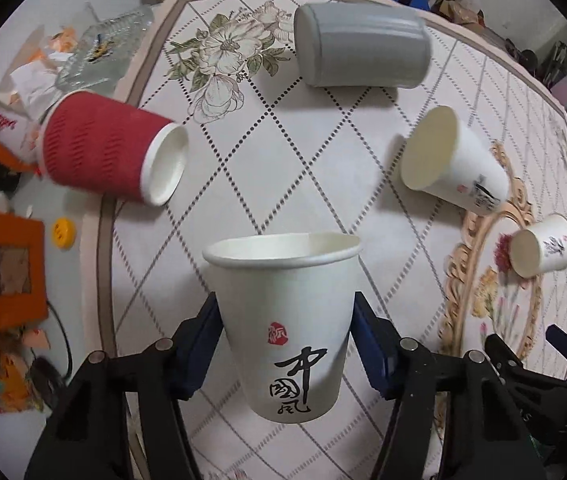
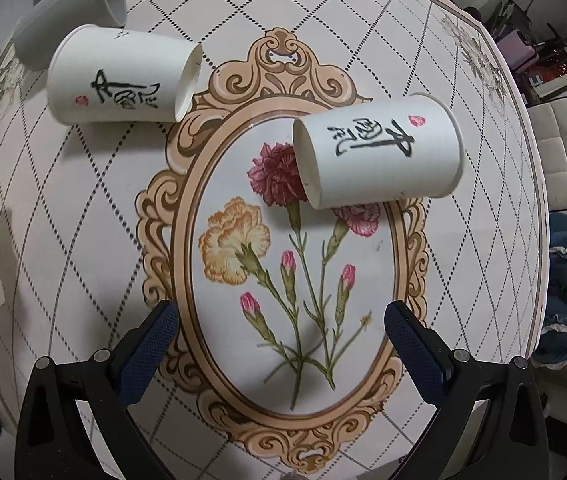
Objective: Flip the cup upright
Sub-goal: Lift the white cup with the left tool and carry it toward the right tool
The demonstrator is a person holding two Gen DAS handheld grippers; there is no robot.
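Gripping an upright white cup (image 1: 283,332), left jaws above floral tabletop (image 1: 243,184); right jaws spread.

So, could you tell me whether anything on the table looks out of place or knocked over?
Yes: four cups lie on their sides: the red ribbed cup, the grey cup, and two white printed cups. Only the white cup in the left gripper is upright. Nothing looks spilled.

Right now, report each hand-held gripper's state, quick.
Left hand-held gripper: closed on an upright white paper cup.
Right hand-held gripper: open, holding nothing, above the table.
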